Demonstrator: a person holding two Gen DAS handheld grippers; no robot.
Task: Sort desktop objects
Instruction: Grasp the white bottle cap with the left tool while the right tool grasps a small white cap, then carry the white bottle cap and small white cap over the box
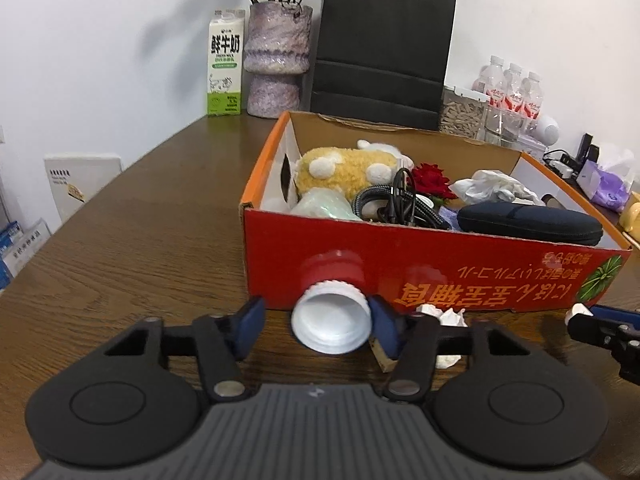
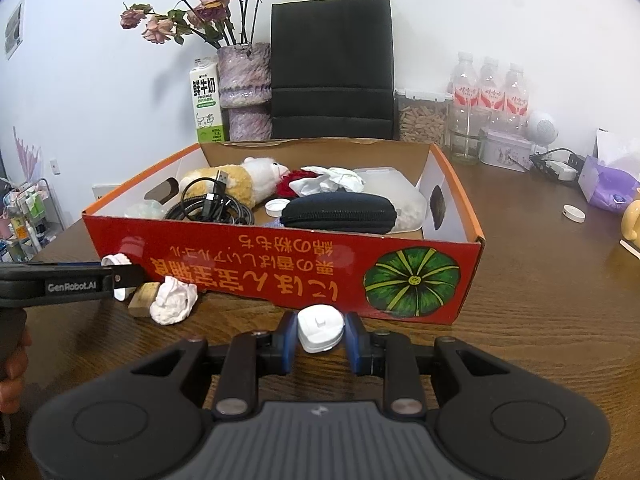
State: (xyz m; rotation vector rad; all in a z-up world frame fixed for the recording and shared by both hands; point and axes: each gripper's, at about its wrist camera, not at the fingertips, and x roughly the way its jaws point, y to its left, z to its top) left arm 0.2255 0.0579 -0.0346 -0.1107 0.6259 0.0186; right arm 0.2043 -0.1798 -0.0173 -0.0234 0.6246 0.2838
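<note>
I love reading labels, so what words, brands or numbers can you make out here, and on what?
"GenRobot.AI": side of the left claw.
"鲜牛奶" and "FRESH MILK": milk carton.
Red box: large upside-down Japanese lettering, not reliably readable.
Water bottles: red labels, too blurred.

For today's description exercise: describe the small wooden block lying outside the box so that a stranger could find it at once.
Start at the red cardboard box on the brown wooden table. On the tabletop against the box's printed front wall lies a crumpled white tissue; the wooden block touches it, on the left gripper side. It is the only tan, hard-edged thing there.
</note>
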